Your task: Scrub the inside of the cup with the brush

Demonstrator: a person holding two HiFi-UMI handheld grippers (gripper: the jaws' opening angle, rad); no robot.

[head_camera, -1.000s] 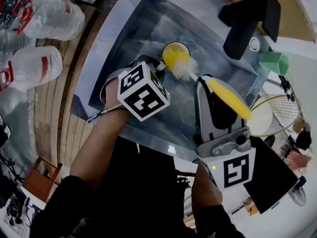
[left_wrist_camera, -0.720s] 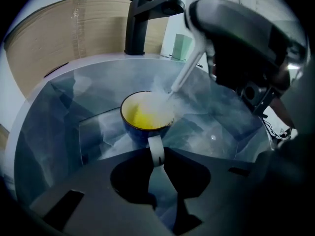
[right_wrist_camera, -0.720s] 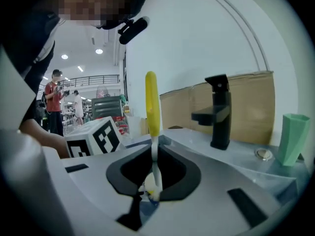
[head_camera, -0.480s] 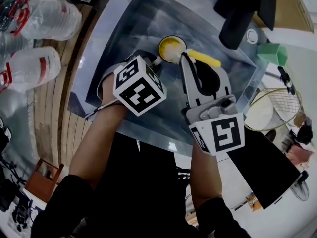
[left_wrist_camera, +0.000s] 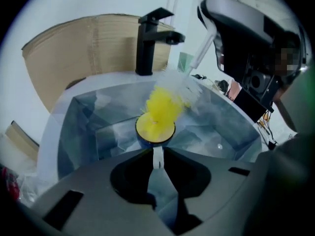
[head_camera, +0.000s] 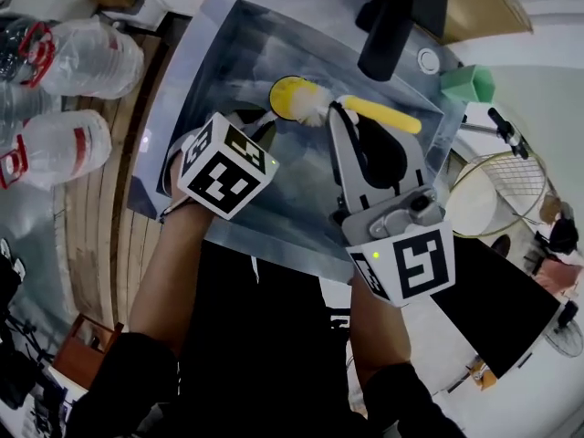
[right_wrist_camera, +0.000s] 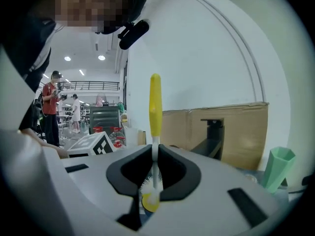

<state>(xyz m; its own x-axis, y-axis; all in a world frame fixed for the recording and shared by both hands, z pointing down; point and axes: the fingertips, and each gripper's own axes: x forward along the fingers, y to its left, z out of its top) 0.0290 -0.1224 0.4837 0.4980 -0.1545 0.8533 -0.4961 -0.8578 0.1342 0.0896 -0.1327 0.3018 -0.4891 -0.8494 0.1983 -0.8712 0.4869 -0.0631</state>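
A small cup (head_camera: 289,96) with a yellow inside is tilted over the steel sink (head_camera: 214,71). My left gripper (head_camera: 265,121) is shut on its white handle (left_wrist_camera: 157,157); its jaws have just been opening a little, with the handle still between them. My right gripper (head_camera: 343,117) is shut on the white stem of the brush (head_camera: 383,114), whose yellow handle (right_wrist_camera: 155,107) sticks out past the jaws. The brush's white and yellow bristles (left_wrist_camera: 170,97) sit at the cup's mouth (left_wrist_camera: 155,129), partly outside the rim. In the right gripper view, bristles (right_wrist_camera: 147,185) and cup (right_wrist_camera: 150,203) show below the jaws.
A black faucet (head_camera: 397,16) stands at the sink's far side, with a green holder (head_camera: 470,82) to its right. Big water bottles (head_camera: 82,53) lie on the floor at the left. A wire basket (head_camera: 502,199) sits at the right. People stand far off in the right gripper view.
The brush head went from outside the cup into it, then drew back to the rim. The left gripper has lifted the cup. The right gripper swung left, then eased back.
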